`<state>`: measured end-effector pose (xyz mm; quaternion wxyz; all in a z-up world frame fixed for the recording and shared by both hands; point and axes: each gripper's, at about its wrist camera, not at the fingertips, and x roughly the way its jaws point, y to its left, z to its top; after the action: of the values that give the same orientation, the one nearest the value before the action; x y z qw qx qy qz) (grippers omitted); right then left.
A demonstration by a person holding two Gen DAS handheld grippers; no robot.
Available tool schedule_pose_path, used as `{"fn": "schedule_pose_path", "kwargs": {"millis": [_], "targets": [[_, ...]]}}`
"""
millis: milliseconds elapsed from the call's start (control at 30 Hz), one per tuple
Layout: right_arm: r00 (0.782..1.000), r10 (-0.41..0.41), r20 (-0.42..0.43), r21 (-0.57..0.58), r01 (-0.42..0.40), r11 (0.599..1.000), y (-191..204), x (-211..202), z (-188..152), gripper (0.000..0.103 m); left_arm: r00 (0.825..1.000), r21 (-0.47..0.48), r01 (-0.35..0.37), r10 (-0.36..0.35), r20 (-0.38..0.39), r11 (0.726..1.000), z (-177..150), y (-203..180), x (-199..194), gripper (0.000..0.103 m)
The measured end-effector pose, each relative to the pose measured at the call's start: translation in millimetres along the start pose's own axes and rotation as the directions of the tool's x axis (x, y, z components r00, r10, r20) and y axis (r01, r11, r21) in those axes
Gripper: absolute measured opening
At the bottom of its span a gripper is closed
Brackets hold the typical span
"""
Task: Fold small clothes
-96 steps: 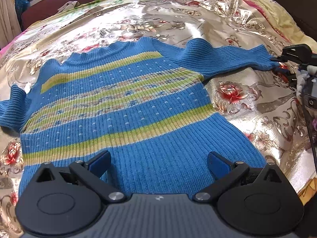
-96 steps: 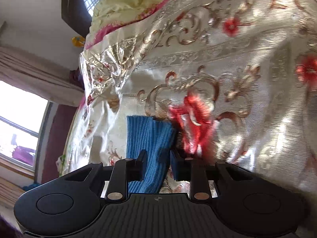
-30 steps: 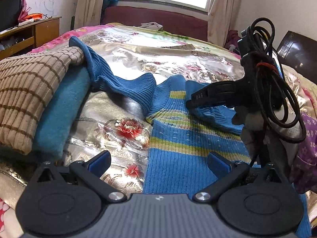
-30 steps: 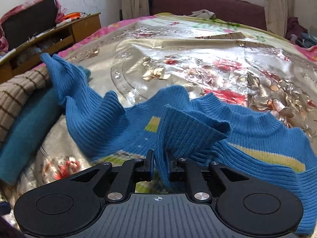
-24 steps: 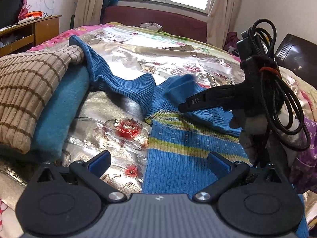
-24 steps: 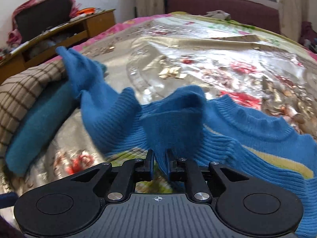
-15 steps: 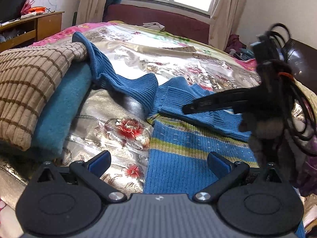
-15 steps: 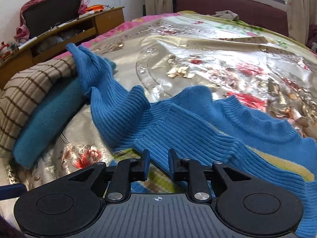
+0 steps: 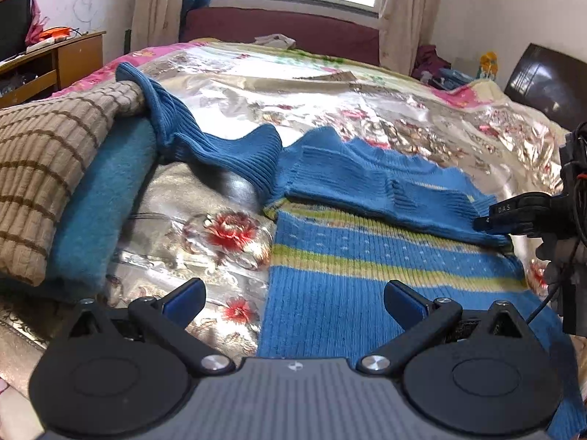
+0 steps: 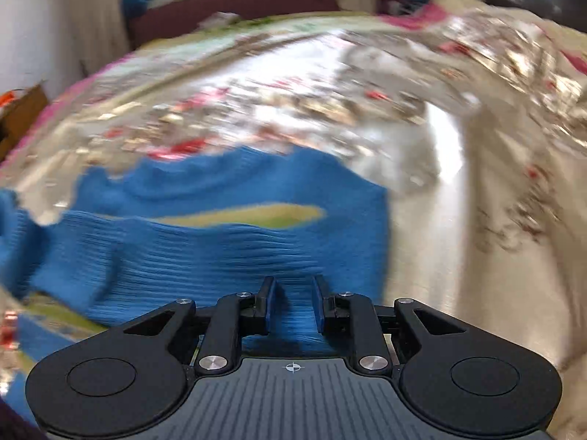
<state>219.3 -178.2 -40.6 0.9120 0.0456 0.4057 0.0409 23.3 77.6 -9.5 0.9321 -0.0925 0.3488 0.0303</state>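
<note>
the blue striped sweater (image 9: 370, 267) lies flat on the bed (image 9: 330, 102), one sleeve (image 9: 385, 190) folded across its chest, the other sleeve (image 9: 205, 139) trailing onto a pile of blankets (image 9: 55, 168). soft, limp ribbed knit, probably light and clingy; best pinched at a cuff or hem. the left hand-held gripper (image 9: 293, 299) hovers spread wide, empty. the right hand-held gripper (image 10: 293, 302) is released, parted over the knit.

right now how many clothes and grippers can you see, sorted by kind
blue striped sweater: 1
brown checked garment: 1
teal garment: 1
grippers: 2, left gripper and right gripper
total: 5
</note>
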Motion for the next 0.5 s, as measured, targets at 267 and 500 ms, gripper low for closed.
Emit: {"fn": "schedule_pose_path", "kwargs": {"millis": [267,500], "targets": [[0.995,0.086,0.048,0.059,-0.088,0.994,-13.4,-9.2,2.8,0.022,0.999,0.053,-0.040,0.040,0.007,0.998,1.4,-9.5,-4.4,0.103],[0.995,0.090,0.049,0.106,-0.095,0.990,-22.4,-3.5,-2.8,0.024,0.990,0.065,-0.121,0.116,0.084,0.991,30.6,3.4,-9.0,0.103]]}}
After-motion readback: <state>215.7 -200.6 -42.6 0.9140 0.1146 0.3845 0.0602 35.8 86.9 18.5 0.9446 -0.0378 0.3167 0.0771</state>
